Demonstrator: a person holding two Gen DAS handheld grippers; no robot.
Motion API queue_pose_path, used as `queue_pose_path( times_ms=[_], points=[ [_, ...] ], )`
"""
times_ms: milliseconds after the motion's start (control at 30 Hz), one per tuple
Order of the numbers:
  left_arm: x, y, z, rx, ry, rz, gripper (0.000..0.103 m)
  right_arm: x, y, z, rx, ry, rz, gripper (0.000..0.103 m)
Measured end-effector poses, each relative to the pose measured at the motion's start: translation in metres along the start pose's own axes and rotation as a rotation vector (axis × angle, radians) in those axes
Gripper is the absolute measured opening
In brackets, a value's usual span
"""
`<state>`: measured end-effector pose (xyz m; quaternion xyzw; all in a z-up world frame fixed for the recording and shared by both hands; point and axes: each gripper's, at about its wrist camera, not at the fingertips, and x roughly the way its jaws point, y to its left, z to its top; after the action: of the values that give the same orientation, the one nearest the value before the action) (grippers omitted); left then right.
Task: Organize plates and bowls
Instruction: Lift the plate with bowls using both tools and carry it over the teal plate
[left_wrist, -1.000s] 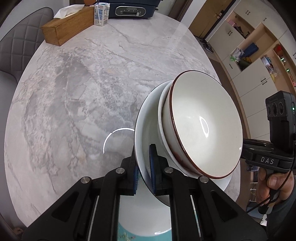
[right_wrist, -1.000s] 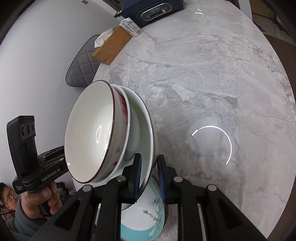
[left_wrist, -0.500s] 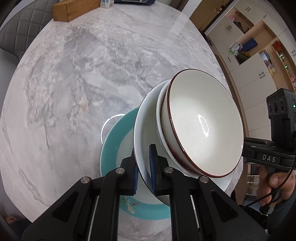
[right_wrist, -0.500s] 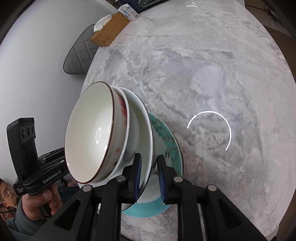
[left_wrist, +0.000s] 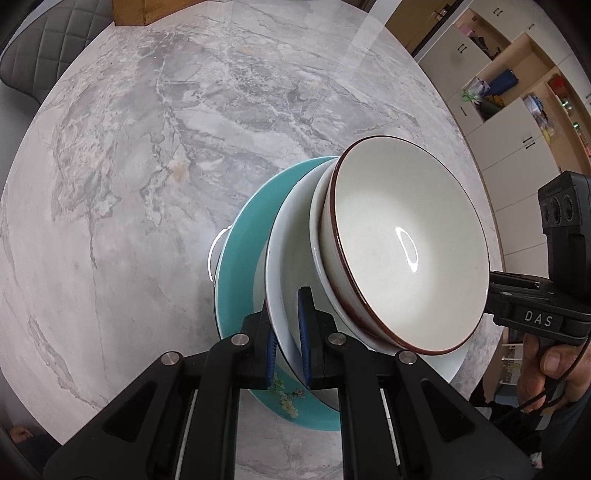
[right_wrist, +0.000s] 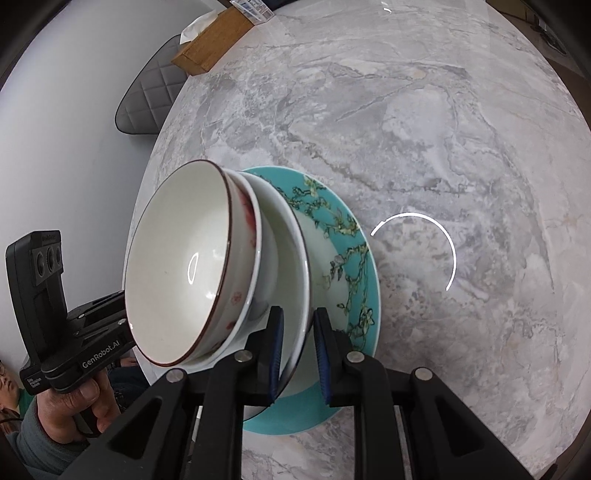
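gripping the white plate (left_wrist: 284, 236) from both sides: left gripper (left_wrist: 288, 343) was clenched on its rim at 6 o'clock in the left wrist view, right gripper (right_wrist: 297, 350) pinched the opposite rim edge at 6 o'clock in the right wrist view. two nested bowls rode on the plate, a white bowl (left_wrist: 318, 229) under a brown-rimmed bowl (left_wrist: 406, 251) with red marks outside.

the stack hung right over the teal floral plate (right_wrist: 351, 236), which sat on the marble table (left_wrist: 147, 166) near its edge. couldn't tell if the white plate touched the teal one yet.

risks, as i judged them:
- both grips were thin rim pinches on glazed ceramic. any mismatch between the two hands would likely tilt the plate and slide the bowls off toward the table edge.
- coming down off-centre could chip a rim or shove the teal plate.
- letting go before full contact would likely drop the stack.

vs one second earlier: the teal plate was barely visible at the bottom edge then, now it lay fully under the stack. the wooden tissue box (right_wrist: 214, 40) slid toward 12 o'clock in both views, and the carton beside it left the left wrist view. both grips and the bowl nesting looked unchanged.
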<state>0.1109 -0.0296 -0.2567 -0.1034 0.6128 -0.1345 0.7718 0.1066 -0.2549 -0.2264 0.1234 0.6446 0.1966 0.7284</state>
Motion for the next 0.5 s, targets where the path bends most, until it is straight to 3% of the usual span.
queue_pose_path(
  times_ms=[500],
  points=[
    [0.0017, 0.0007, -0.0039, 0.009, -0.028, 0.009, 0.011, 0.0006, 0.0029, -0.0031, -0.013, -0.03, -0.023, 0.02]
  ],
)
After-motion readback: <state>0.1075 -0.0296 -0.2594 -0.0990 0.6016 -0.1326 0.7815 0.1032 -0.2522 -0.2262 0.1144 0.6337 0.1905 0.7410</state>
